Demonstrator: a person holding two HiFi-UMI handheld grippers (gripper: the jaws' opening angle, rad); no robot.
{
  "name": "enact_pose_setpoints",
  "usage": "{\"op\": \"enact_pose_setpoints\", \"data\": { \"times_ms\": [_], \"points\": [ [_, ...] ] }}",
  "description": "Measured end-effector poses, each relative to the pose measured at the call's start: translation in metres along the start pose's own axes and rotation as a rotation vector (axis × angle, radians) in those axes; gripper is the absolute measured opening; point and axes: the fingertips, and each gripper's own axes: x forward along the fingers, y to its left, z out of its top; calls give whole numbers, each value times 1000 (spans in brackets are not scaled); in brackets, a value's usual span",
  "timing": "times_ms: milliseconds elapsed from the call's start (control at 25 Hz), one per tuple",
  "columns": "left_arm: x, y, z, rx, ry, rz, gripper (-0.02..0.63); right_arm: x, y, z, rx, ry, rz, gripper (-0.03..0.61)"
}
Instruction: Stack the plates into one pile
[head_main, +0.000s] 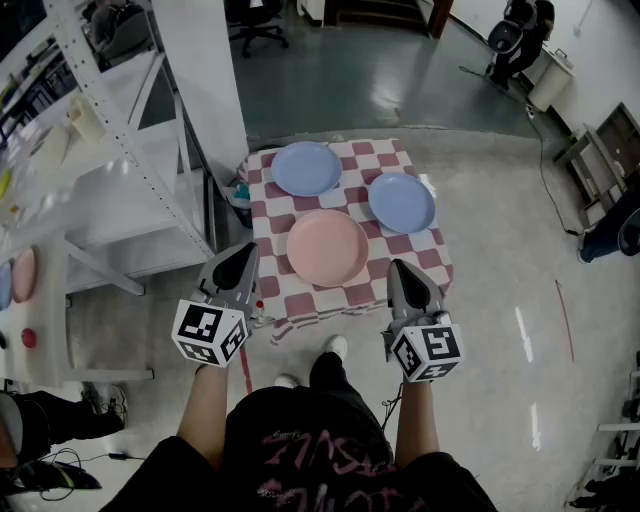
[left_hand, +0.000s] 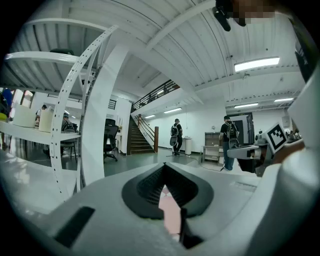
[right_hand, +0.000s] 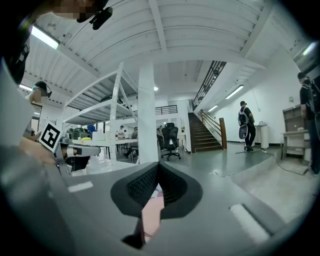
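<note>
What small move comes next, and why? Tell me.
Probably open the jaws of the right gripper and reach for the right blue plate: it, the left blue plate and the pink plate lie apart on the checkered table, and that gripper and the left gripper hang shut, empty, short of its edge.

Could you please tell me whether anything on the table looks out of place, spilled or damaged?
Nothing stands out. The pink plate, the far blue plate and the right blue plate lie flat, apart and intact on the checked cloth, with no spill. The left gripper and right gripper hang shut and empty.
</note>
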Motion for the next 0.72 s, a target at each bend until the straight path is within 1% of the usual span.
{"op": "enact_pose_setpoints", "data": {
  "times_ms": [360, 520, 720],
  "points": [
    [-7, -5, -7, -17, 9, -5, -2, -12, 2, -4, 20, 3, -6, 11],
    [-7, -4, -14, -36, 18, -8, -2, -15, 0, -7, 46, -11, -15, 12],
    [-4, -4, -17, -32, 23, -8, -2, -13, -5, -13, 77, -8, -23, 12]
  ]
}}
